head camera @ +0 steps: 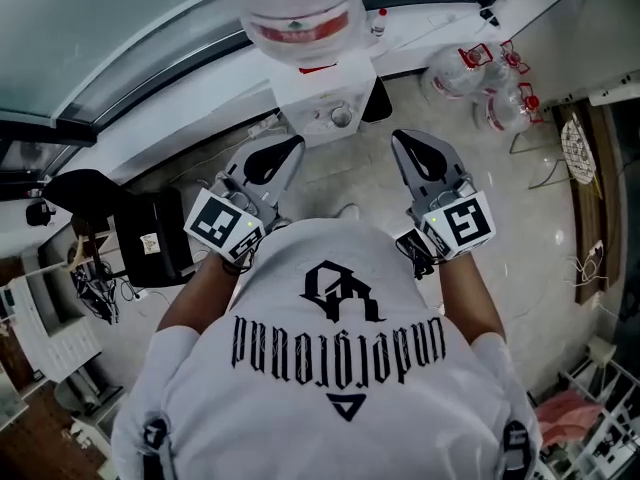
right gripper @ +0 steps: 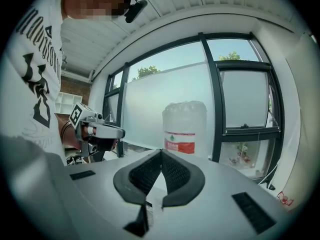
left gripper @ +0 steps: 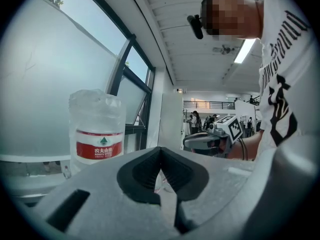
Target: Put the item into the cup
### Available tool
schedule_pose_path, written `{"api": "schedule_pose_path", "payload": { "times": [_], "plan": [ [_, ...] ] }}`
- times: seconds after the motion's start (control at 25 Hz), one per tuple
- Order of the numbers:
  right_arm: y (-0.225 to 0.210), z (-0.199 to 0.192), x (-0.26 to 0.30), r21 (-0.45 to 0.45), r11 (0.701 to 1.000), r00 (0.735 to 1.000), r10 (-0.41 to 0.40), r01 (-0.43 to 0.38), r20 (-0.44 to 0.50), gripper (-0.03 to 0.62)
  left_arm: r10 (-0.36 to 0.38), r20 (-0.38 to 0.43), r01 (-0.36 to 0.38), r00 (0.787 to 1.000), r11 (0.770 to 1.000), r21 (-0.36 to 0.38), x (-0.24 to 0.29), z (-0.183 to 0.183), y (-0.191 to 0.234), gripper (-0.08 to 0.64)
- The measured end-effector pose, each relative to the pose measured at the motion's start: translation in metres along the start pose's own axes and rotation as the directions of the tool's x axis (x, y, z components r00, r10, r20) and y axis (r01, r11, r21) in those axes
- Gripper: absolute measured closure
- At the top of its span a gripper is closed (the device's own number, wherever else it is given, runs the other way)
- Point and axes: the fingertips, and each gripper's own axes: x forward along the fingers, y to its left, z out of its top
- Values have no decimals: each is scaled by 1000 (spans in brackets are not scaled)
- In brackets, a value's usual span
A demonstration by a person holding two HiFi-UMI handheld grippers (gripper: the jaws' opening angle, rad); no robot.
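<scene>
I cannot make out a cup or a loose item in any view. My left gripper (head camera: 278,156) and right gripper (head camera: 418,152) are held up side by side at chest height, pointing at a white water dispenser (head camera: 325,100). A large clear water bottle with a red label (head camera: 298,10) stands on top of it. In the left gripper view the black pads (left gripper: 142,171) meet at the tip (left gripper: 160,149) with nothing between them. The right gripper's jaws (right gripper: 161,152) are likewise shut and hold nothing. Each gripper view shows the bottle (left gripper: 97,129) (right gripper: 185,126) and the other gripper (left gripper: 210,139) (right gripper: 102,131).
Several empty clear water jugs (head camera: 480,76) lie on the tiled floor to the right of the dispenser. A black stand (head camera: 150,236) is on the left near a windowed wall (right gripper: 220,84). People (left gripper: 195,121) stand far off in the hall.
</scene>
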Motion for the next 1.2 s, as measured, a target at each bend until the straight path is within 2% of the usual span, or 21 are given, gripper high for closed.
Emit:
{"api": "schedule_pose_path", "payload": {
  "times": [0.36,0.72,0.96,1.2],
  "plan": [
    [77,21,32,42,998,999,-52,52,-1,577,-67,-21,66,998,997,-41,-93,-7,26,548],
    [163,27,56,43,996,997,-78,79,-30,577,-128,2,128,992,990,-61,-170,-13,44,548],
    [204,24,64,37,994,993,-104,106,-52,577,-213,-11,211,977,974,-77,-204,-25,40,548],
    [227,24,57,39,993,993,-106,108,-51,577,-230,-4,229,973,970,-87,-222,-30,33,548]
  ]
}}
